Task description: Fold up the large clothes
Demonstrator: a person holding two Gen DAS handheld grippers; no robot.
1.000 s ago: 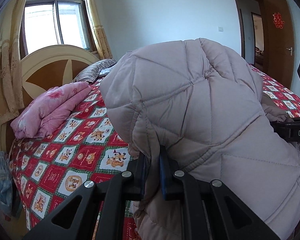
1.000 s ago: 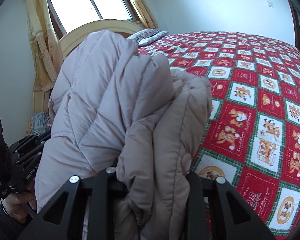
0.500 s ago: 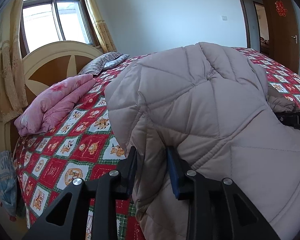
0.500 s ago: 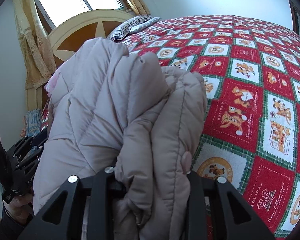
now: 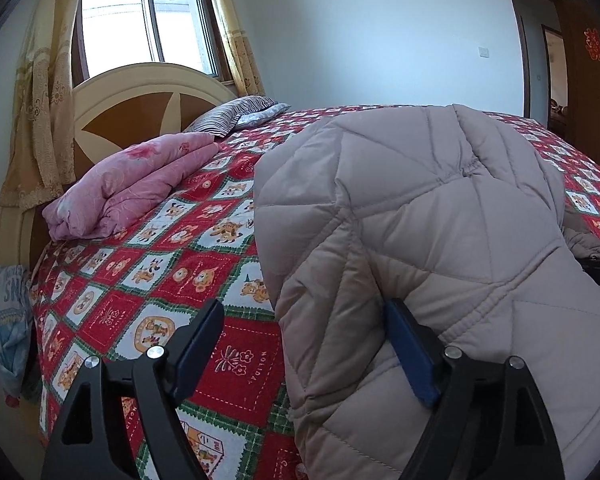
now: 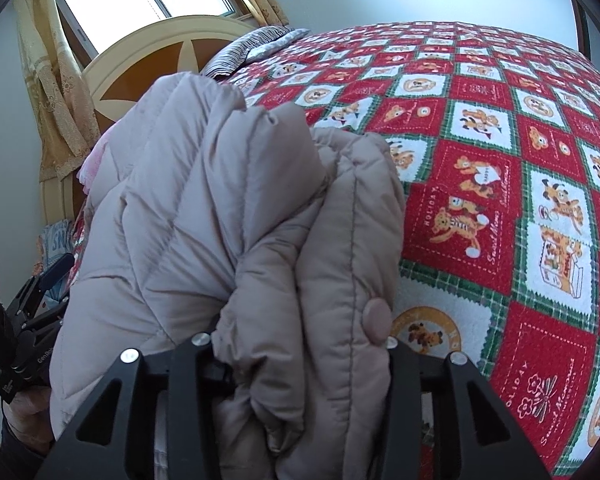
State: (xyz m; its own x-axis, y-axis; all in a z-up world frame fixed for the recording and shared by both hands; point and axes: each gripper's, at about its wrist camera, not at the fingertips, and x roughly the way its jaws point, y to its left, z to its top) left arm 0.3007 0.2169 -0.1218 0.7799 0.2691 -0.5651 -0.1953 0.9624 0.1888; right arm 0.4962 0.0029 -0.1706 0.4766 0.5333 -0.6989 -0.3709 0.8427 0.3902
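Note:
A beige quilted down jacket (image 5: 440, 216) lies bunched on the red cartoon-patterned bedspread (image 5: 160, 276). My left gripper (image 5: 304, 312) is open and its jaws are opening wide. The jacket's edge rests against the right blue pad (image 5: 410, 354), while the left pad (image 5: 198, 340) stands free over the bedspread. In the right wrist view the jacket (image 6: 228, 200) is folded thick, and my right gripper (image 6: 300, 344) has it between its jaws. Those jaws are opening, the puffy cloth still fills the gap, and the pads are hidden. The left gripper (image 6: 32, 308) and a hand (image 6: 24, 412) show beyond the jacket.
A folded pink quilt (image 5: 128, 192) and a striped pillow (image 5: 236, 114) lie by the round headboard (image 5: 140, 88). A window with curtains (image 5: 44, 92) is behind it. An open brown door (image 5: 592, 80) is at the right. Blue cloth (image 5: 8, 320) hangs beside the bed.
The left jaws have spread apart and let go of the jacket's edge. Both grippers sank toward the bed with the jacket. The right jaws widened slightly around the cloth.

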